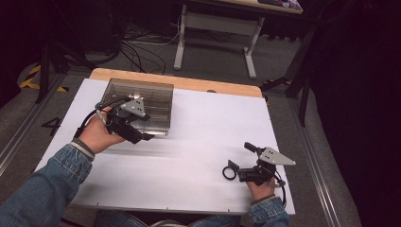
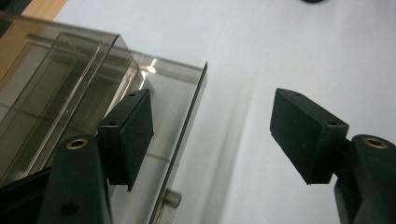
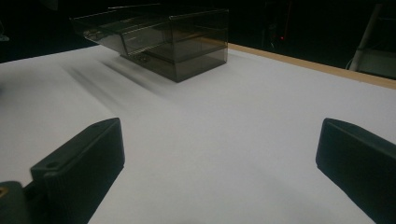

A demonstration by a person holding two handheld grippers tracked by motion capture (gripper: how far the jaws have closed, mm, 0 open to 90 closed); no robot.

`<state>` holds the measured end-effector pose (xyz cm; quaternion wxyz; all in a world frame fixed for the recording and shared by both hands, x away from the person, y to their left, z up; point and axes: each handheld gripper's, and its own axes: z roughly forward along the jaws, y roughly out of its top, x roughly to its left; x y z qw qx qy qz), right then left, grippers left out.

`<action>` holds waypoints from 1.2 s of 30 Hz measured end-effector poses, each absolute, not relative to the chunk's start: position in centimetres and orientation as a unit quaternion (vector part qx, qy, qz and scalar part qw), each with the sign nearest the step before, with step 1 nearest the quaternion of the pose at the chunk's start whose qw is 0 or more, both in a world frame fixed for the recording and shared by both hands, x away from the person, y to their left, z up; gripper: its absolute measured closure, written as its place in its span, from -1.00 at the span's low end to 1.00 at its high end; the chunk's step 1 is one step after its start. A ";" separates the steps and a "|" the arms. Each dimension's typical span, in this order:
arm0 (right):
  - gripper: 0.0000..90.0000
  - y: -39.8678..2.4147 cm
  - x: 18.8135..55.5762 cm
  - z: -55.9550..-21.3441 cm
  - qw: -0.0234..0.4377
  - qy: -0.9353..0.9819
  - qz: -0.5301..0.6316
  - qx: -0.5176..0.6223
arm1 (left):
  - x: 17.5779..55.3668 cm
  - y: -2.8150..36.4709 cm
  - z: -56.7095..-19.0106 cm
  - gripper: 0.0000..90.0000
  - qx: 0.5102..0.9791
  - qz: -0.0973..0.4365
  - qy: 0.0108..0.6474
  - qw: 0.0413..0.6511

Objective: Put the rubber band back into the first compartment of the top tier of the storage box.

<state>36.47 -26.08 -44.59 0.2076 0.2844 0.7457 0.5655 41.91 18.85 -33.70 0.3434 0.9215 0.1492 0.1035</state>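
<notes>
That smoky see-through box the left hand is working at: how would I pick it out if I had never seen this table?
Start at the white table top and look to its far left part, near the wooden edge. There sits the smoky see-through box, a tinted plastic case with a drawer pulled partly out toward the left gripper. It is the one transparent thing there; the grippers are solid black.

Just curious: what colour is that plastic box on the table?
The box is see-through smoky grey-brown; the right gripper view shows it best.

One sign can be read: a dark numeral "4" marked on the grey floor, well out past the left hand, beyond the table's edge. Nothing else carries readable text.
</notes>
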 end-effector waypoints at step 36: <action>-0.96 -26.2 36.5 -44.6 0.207 0.746 0.567 0.283 | 41.4 8.5 -37.1 -0.29 0.901 0.010 0.130 0.415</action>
